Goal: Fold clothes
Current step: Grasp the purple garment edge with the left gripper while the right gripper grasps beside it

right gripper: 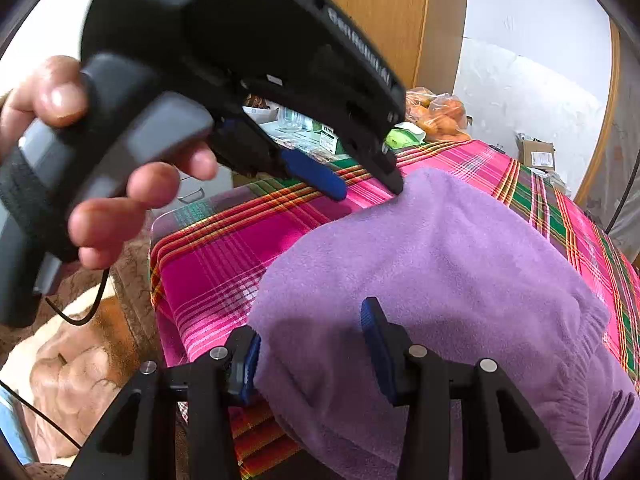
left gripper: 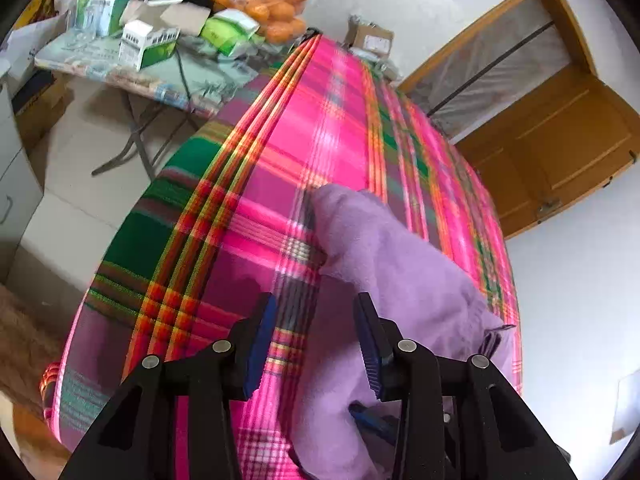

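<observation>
Purple fleece garment (right gripper: pixel 432 280) heaped on the pink plaid cloth (left gripper: pixel 280 168).

Left gripper (left gripper: pixel 316 340), held by a hand (right gripper: pixel 100 184), hovers with jaws apart at the garment's far edge, gripping nothing. Right gripper (right gripper: pixel 312 348) sits with jaws spread at the garment's near edge, one blue pad (right gripper: pixel 250 368) beside the fleece, the other over it.

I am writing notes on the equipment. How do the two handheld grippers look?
Each gripper is black plastic with two fingers carrying ribbed blue pads and round silver pivot pins. The left gripper has a bulky black body with embossed lettering, a grey handle wrapped by a black strap, and a thin black cable. The right gripper shows matching fingers.
</observation>
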A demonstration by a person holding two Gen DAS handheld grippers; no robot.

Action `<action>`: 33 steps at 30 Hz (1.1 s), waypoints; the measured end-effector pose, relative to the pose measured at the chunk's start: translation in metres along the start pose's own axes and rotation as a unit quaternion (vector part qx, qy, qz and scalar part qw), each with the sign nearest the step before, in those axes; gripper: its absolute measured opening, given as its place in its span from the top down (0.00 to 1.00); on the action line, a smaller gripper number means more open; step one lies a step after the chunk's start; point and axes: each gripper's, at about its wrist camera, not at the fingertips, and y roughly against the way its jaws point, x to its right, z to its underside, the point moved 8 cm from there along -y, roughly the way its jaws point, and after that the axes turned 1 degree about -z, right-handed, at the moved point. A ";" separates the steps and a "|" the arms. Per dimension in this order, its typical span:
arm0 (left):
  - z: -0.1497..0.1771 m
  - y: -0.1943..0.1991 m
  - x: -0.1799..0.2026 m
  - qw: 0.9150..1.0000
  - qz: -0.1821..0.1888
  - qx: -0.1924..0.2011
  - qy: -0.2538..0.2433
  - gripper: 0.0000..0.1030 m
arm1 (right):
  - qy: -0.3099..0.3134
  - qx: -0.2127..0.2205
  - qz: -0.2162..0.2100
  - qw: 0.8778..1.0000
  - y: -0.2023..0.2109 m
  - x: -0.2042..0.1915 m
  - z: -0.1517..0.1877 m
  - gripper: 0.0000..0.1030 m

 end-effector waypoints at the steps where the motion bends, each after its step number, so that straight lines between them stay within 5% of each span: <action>1: 0.001 -0.002 0.004 1.000 0.002 0.000 -0.010 0.49 | 0.000 0.000 0.000 1.000 0.000 0.001 0.000 0.55; 5: 0.011 -0.022 0.010 0.999 -0.002 -0.040 -0.016 0.47 | -0.001 0.000 -0.003 1.000 -0.009 0.003 -0.004 0.55; 16: -0.003 -0.044 0.008 0.998 -0.012 -0.057 -0.002 0.49 | -0.002 0.002 -0.004 1.000 -0.012 0.015 -0.004 0.65; 20: -0.002 -0.050 0.010 0.998 -0.005 -0.069 0.009 0.74 | -0.007 0.002 -0.005 1.000 -0.012 0.022 -0.004 0.72; 33: -0.002 -0.031 0.036 0.999 -0.020 -0.036 -0.011 0.83 | -0.017 0.021 -0.006 1.000 -0.003 0.039 -0.011 0.81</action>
